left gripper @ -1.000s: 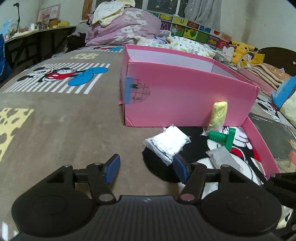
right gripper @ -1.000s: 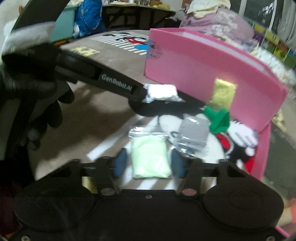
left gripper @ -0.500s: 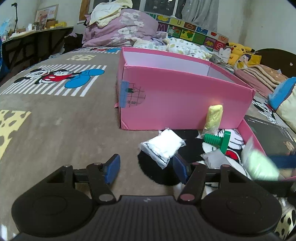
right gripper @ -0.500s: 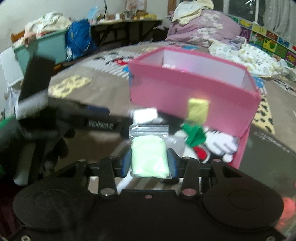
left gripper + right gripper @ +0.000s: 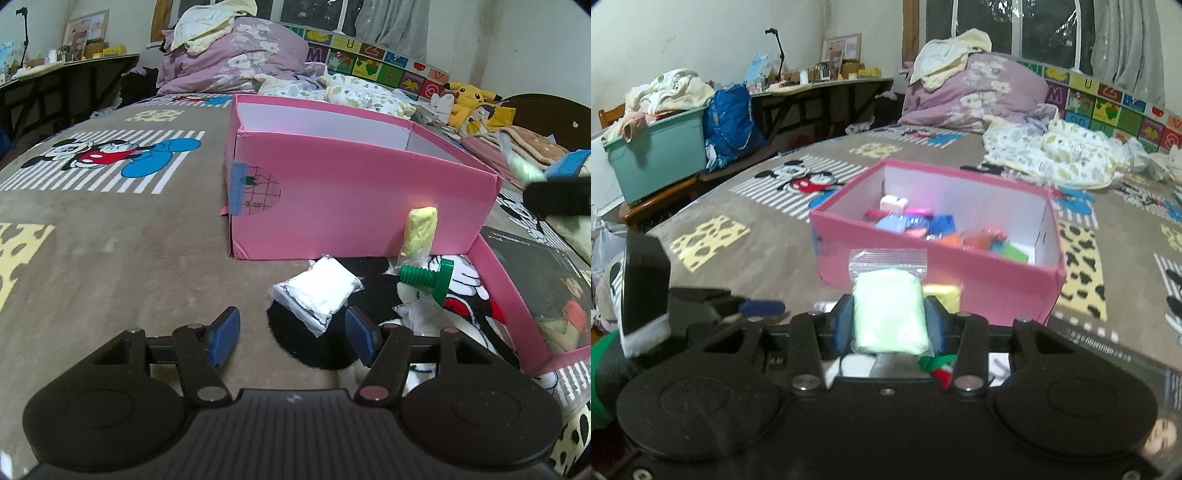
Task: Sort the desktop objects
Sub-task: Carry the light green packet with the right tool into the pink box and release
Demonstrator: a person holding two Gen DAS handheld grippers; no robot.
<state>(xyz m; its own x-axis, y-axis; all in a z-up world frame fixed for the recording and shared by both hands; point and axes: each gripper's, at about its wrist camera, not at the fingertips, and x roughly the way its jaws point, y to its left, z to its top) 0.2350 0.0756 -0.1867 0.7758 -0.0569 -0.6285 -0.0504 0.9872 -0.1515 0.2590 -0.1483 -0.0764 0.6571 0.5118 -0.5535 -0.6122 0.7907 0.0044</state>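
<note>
Right gripper (image 5: 889, 325) pinching pale green clay zip bag (image 5: 889, 309) before open pink cardboard box (image 5: 934, 275), left gripper (image 5: 293, 334) spread near white powder bag (image 5: 317, 290), green plastic bolt (image 5: 430, 280) beside.

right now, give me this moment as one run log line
right gripper: shut on pale green bag, raised before pink box | left gripper: open, low near white bag | green bolt: on blanket

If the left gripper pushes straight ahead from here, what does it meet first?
Likely the clear zip bag of white powder, lying just beyond the open left gripper and slightly right of centre; behind it stands the pink cardboard box. Depth is uncertain.
</note>
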